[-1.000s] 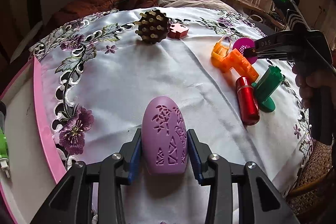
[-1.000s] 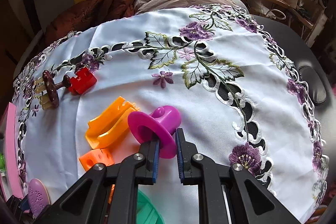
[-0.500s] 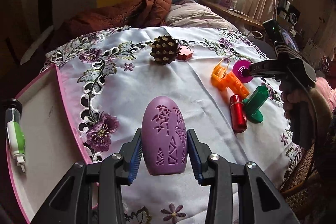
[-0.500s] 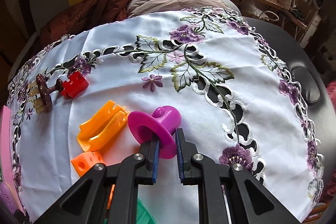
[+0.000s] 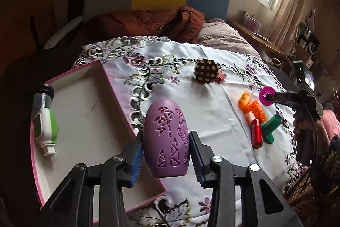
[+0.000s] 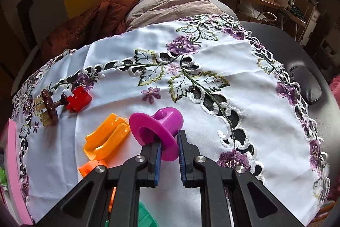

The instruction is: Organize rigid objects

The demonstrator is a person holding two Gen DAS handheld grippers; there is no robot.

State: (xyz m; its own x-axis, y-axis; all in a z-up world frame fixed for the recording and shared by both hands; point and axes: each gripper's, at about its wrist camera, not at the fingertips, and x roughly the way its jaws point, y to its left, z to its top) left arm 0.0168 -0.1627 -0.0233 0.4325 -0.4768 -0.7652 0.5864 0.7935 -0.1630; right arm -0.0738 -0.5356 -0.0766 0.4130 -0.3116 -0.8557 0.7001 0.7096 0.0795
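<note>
One container is in view: a shallow pink-rimmed tray point(image 5: 119, 99) with a pale floor, lying at the left edge of the embroidered tablecloth point(image 5: 204, 103). Its only visible content is a white and green pen-like device point(image 5: 45, 118) with a dark cap, lying along the tray's left side, cap toward the far end and white tip toward the near end.

Above the tray's near right corner, the left gripper point(image 5: 165, 154) clamps a purple egg-shaped object point(image 5: 166, 137) between its blue pads. The egg's long axis runs away from the camera along the fingers, rounded end far, flat end near; its carved leaf and triangle pattern faces up.

Further right, the right gripper point(image 6: 169, 152) is closed on the brim of a magenta hat-shaped piece point(image 6: 157, 129), which is lifted clear of the cloth. The piece lies on its side: the brim's hollow opening faces near-left, the crown points far-right.

On the cloth just left of it lie an orange clip-like piece point(image 6: 106, 137) and an orange block point(image 6: 89, 167); a red cylinder point(image 5: 257, 133) and a green T-shaped piece point(image 5: 271, 127) lie nearer, touching each other. Farther off, a brown peg-studded disc point(image 5: 206, 73) stands on edge beside a small red block point(image 6: 78, 99).
</note>
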